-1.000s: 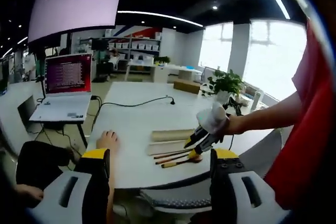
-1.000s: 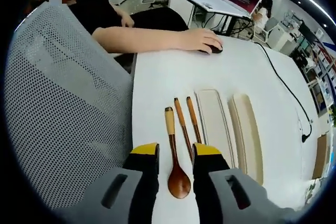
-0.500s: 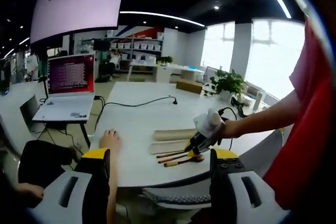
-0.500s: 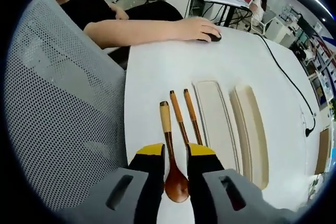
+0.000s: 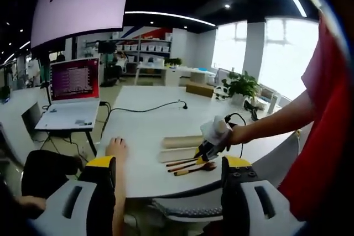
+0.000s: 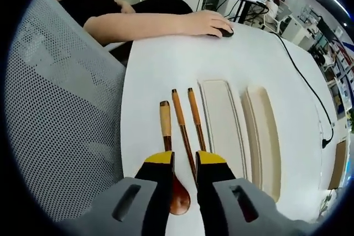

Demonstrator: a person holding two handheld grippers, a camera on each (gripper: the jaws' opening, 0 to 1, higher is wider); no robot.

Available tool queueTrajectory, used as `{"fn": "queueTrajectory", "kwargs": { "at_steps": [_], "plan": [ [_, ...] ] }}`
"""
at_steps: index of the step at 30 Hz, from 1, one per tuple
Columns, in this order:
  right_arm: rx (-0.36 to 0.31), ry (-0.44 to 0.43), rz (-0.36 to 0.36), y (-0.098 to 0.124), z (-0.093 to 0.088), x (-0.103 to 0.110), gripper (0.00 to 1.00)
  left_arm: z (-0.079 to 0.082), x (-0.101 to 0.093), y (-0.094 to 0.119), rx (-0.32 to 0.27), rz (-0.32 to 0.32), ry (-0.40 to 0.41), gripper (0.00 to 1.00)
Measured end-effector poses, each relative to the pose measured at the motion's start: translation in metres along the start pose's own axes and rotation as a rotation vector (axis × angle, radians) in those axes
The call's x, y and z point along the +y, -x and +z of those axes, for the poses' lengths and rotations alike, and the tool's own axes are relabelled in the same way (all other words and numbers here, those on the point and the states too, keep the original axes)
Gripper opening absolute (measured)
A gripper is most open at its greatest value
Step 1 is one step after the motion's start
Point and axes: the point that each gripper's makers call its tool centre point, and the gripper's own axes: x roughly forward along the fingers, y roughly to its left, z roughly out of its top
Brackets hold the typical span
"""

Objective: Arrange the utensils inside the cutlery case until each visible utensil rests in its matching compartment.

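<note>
Our right claw (image 6: 182, 161) straddles the spoon (image 6: 170, 164), jaws apart, for a pickup; case (image 6: 220, 124) waits at 1 o'clock. Left claw (image 5: 166, 172) hangs released, well back.

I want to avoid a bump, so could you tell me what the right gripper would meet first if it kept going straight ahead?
Probably the wooden spoon: its bowl and lower handle already lie between the right gripper's jaws, though depth is unclear.

- The right gripper (image 6: 183, 165) is seen low over the white table (image 6: 260, 64), its jaws narrowly apart, astride the wooden spoon (image 6: 170, 164).
- Two chopsticks (image 6: 188, 122) lie beside the spoon.
- The case tray (image 6: 222, 128) and lid (image 6: 263, 136) lie alongside.
- A person's hand (image 6: 207, 23) rests on a mouse.
</note>
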Motion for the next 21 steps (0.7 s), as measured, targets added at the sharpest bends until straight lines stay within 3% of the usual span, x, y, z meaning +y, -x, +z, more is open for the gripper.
{"fn": "queueTrajectory", "kwargs": {
  "at_steps": [21],
  "plan": [
    [0.011, 0.015, 0.011, -0.0052, -0.0046, -0.0043, 0.13, -0.0057, 0.005, 0.0016, 0.007, 0.025, 0.018, 0.8]
  ]
}}
